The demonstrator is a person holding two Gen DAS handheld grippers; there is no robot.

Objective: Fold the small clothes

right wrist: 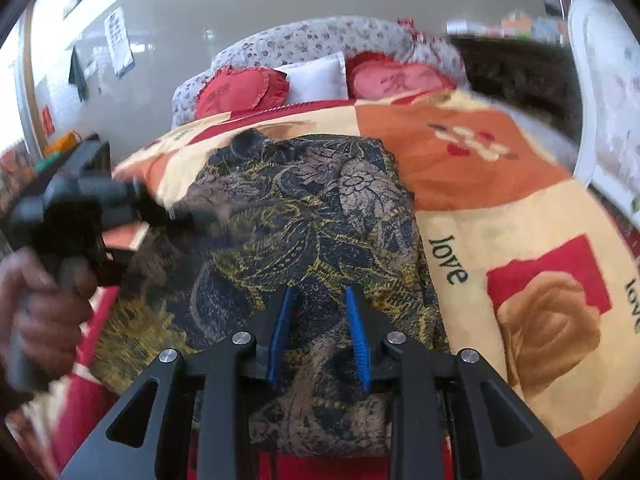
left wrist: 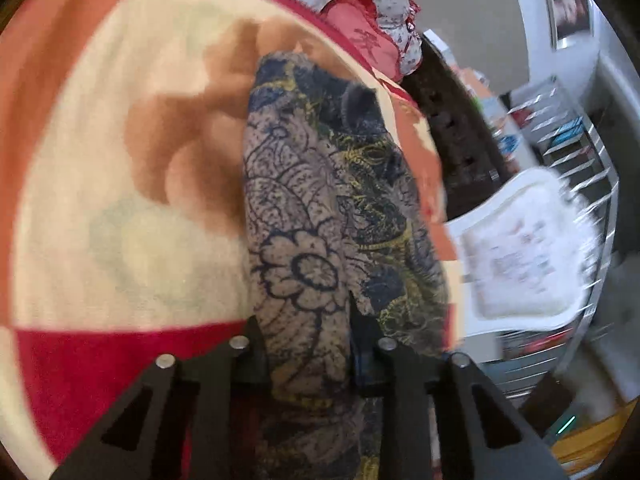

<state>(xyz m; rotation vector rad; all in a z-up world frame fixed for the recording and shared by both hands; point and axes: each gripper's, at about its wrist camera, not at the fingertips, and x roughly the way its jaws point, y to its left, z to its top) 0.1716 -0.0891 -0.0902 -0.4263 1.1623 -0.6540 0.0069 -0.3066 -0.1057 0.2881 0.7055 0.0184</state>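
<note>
Midway, seemingly | floral garment bunched on blanket, unfolded | left gripper straddles fabric, grip uncertain | right gripper jaws apart over cloth

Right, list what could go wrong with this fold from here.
1. The dark floral patterned garment is bunched, not flat, so any fold may set crooked.
2. Fabric lies between the fingers of both the left gripper and the right gripper; uneven pulls could twist it.
3. The soft red, orange and cream blanket beneath could get pinched too.
</note>
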